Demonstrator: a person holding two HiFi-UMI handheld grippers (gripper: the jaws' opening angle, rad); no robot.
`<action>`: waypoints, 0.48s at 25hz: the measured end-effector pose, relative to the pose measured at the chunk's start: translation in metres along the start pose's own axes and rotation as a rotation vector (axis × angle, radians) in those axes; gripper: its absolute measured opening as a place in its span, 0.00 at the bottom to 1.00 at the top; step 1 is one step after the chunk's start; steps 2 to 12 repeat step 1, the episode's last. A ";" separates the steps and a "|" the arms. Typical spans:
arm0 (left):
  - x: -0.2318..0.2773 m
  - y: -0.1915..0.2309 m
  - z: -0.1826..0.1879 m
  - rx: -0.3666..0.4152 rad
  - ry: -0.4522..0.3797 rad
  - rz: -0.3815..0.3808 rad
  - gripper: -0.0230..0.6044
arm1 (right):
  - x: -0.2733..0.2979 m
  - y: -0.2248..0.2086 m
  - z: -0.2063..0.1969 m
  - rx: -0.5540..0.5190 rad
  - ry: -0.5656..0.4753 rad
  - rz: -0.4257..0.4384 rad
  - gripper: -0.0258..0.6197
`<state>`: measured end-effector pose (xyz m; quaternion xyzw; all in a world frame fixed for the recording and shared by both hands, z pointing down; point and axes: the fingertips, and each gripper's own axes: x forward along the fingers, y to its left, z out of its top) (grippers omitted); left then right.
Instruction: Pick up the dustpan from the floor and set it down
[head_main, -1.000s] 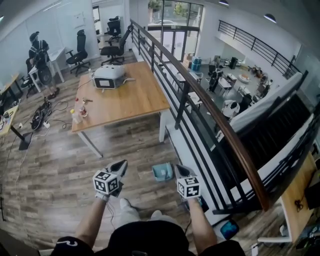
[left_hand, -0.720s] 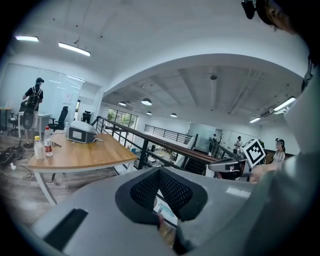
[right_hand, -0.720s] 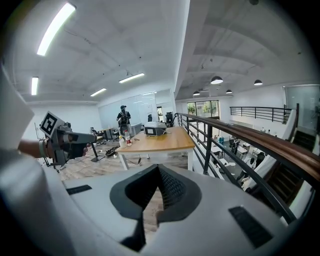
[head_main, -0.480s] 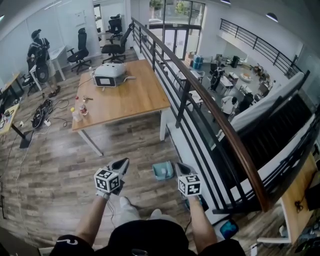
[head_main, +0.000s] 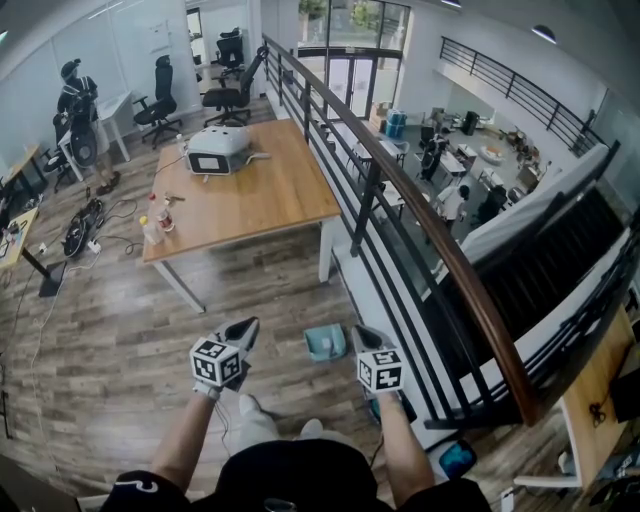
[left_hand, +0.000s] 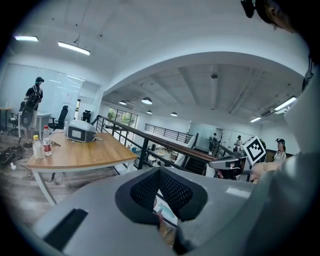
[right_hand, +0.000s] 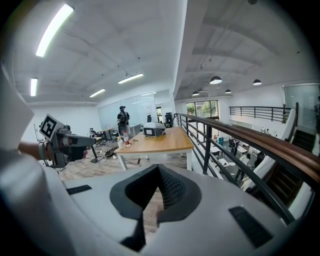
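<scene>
- Both grippers are out in front of the person at about the same height, angled down a little toward the wood-plank floor (head_main: 110, 340).
- Left gripper (head_main: 244, 330): its own view shows the jaw tips meeting, closed with nothing held.
- Right gripper (head_main: 359, 335): same story, jaws together and empty, with only floor planks showing through the gap behind the tips.
- The teal dustpan (head_main: 325, 343) lies flat on the floor, and from the head view it sits right between the two grippers, touched by neither.
- Just to the dustpan's right runs the black railing with its wooden handrail (head_main: 440, 250), and a lower office level shows beyond it.
- Further ahead stands a wooden table (head_main: 260, 200) with a white device (head_main: 218, 152) at its far end and bottles (head_main: 152, 228) at its near-left corner.
- Far left, a person (head_main: 75, 95) stands by a desk, with office chairs (head_main: 160, 100) nearby.
</scene>
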<state>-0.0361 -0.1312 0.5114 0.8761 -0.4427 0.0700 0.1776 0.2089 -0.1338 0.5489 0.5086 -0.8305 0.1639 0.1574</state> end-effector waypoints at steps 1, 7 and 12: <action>0.000 0.000 -0.001 0.000 0.000 0.000 0.03 | 0.000 -0.002 0.000 -0.004 -0.006 -0.004 0.03; 0.000 0.000 -0.001 0.000 0.000 0.000 0.03 | 0.000 -0.002 0.000 -0.004 -0.006 -0.004 0.03; 0.000 0.000 -0.001 0.000 0.000 0.000 0.03 | 0.000 -0.002 0.000 -0.004 -0.006 -0.004 0.03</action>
